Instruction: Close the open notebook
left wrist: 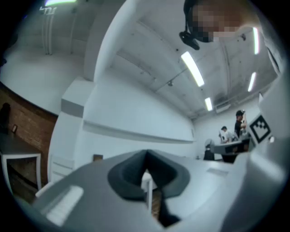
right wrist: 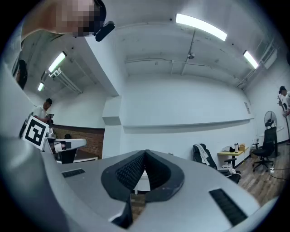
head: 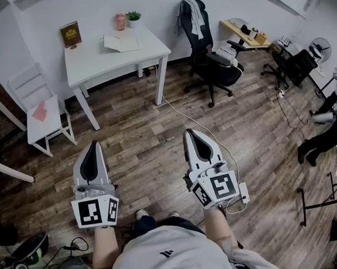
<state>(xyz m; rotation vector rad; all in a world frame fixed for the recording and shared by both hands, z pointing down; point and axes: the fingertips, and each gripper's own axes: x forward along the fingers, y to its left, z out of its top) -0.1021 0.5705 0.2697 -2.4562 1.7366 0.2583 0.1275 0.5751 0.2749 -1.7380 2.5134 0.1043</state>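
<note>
Left gripper (head: pixel 92 148) and right gripper (head: pixel 192 135), both closed on nothing, point level, presumably because the open notebook (head: pixel 120 43) lies well off at 12 o'clock on the worktop (head: pixel 92 61).

On white table (head: pixel 91 60): open notebook (head: pixel 120 43), brown book (head: pixel 70 34), cup (head: pixel 120 21), plant (head: pixel 134 17)

Found the notebook (head: pixel 120 43) on the worktop (head: pixel 91 60), right of middle, with a cup (head: pixel 120 21) and a plant (head: pixel 134 17) behind it (side by side) and a standing book (head: pixel 70 34) at the back left corner. Held the left hand-held gripper (head: pixel 91 146) and the right hand-held gripper (head: pixel 192 133) abreast over the floor (head: pixel 143 118), well short of the worktop.
</note>
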